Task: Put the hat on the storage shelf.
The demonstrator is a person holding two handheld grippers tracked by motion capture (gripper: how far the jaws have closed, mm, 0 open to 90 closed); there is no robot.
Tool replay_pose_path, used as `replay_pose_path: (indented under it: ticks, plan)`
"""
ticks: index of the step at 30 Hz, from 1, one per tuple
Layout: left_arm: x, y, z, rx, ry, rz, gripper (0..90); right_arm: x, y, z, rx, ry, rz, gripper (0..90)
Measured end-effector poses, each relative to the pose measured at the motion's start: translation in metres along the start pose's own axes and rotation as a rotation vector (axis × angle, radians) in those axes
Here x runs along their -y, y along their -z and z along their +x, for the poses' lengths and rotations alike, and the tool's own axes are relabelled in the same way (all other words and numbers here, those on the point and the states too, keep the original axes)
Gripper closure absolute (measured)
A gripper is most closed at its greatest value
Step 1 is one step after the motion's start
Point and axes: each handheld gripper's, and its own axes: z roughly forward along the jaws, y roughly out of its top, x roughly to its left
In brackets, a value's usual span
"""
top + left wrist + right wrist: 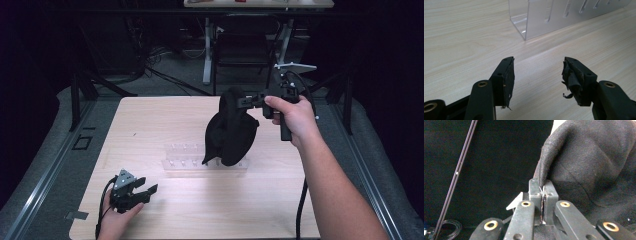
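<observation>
A black cloth hat point(232, 132) hangs in the air over the right end of a clear plastic rack point(185, 157) that lies on the wooden table point(150, 120). My right gripper point(240, 101) is shut on the hat's upper edge, held level by a hand. In the right gripper view the jaws point(543, 192) pinch a fold of the hat point(589, 165). My left gripper point(147, 185) rests near the table's front left corner, open with nothing in it. Its open jaws point(537, 72) point at the near end of the rack point(554, 17).
The rack has a row of slots along its wall. Behind the table stand desk legs point(207, 50), a dark chair point(242, 47) and loose cables on the floor. A black stand point(77, 95) is off the table's left rear corner.
</observation>
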Motion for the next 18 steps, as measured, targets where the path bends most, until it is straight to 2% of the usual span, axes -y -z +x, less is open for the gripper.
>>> replay_pose_path:
  ticks: [15, 18]
  plan:
    - [0.000, -0.001, -0.002, -0.001, -0.003, -0.005, 43.4, -0.008, -0.011, -0.013, 0.007, -0.019, 0.004, 88.5]
    - [-0.001, -0.002, -0.003, 0.003, -0.016, -0.002, 43.5, -0.008, -0.014, -0.012, -0.002, -0.021, 0.001, 88.5]
